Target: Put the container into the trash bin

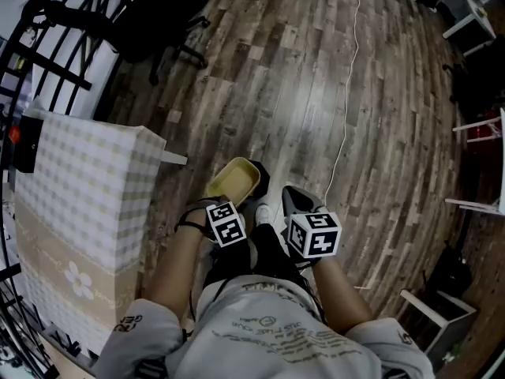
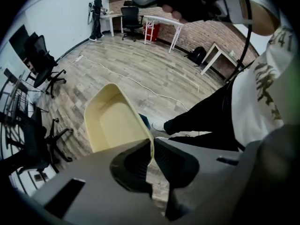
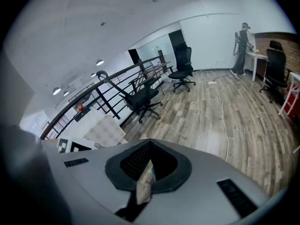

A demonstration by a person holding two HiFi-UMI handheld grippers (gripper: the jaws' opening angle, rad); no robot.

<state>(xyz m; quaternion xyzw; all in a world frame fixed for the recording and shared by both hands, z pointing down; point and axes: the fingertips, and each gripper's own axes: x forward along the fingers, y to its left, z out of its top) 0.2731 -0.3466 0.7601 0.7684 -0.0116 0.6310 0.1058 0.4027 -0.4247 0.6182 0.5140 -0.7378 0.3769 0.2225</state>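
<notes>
L gripper: I read jaws nearly together, pinching the thin rim of a pale yellow rectangular plastic container. The tub hangs off the jaws, hollow side twd the camera in left gripper view, over grey-brown wood-plank floor. In head view the container is held in front of the person's legs, near a table w/ checked cloth but apart from it.

R gripper: jaws pressed onto a small crumpled scrap, printed paper or wrapper, can't tell which. Sits close beside the L gripper.

White cable runs along floor ahead.
</notes>
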